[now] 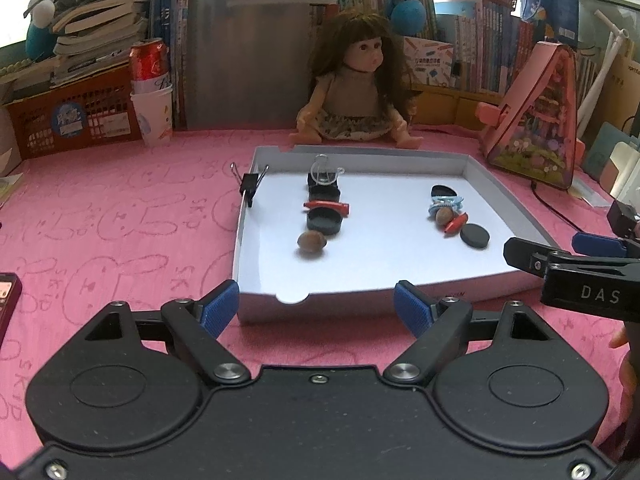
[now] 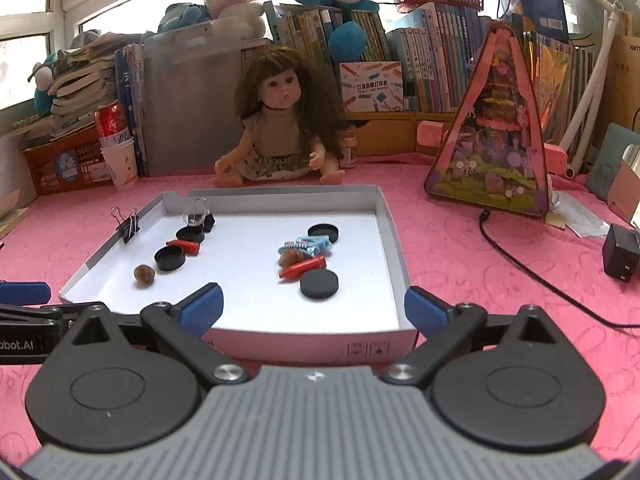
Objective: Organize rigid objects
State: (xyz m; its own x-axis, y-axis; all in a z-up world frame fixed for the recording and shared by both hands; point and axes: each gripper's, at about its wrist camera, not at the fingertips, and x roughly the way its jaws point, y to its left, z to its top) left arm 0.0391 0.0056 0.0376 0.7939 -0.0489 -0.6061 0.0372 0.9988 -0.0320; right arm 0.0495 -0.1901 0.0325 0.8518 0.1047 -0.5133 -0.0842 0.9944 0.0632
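While we hold both tools wide apart and empty at the near edge of the white tray (image 1: 472,176), the left tool (image 1: 316,306) and right tool (image 2: 314,312) hover there. Inside, one row of small objects, ending in a nut (image 1: 311,241), lies near the left wall; a black disc (image 2: 319,284) group lies toward the right wall.

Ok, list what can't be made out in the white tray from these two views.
- Blue hair clip: right wrist view, partly covered by the nut and red piece against it.
- Clear clip: left wrist view, transparent and small, its shape unclear.
- Tray near wall: right wrist view, partly blocked by the right hand-held gripper.
- Right hand-held gripper: left wrist view, cut off by the right edge.
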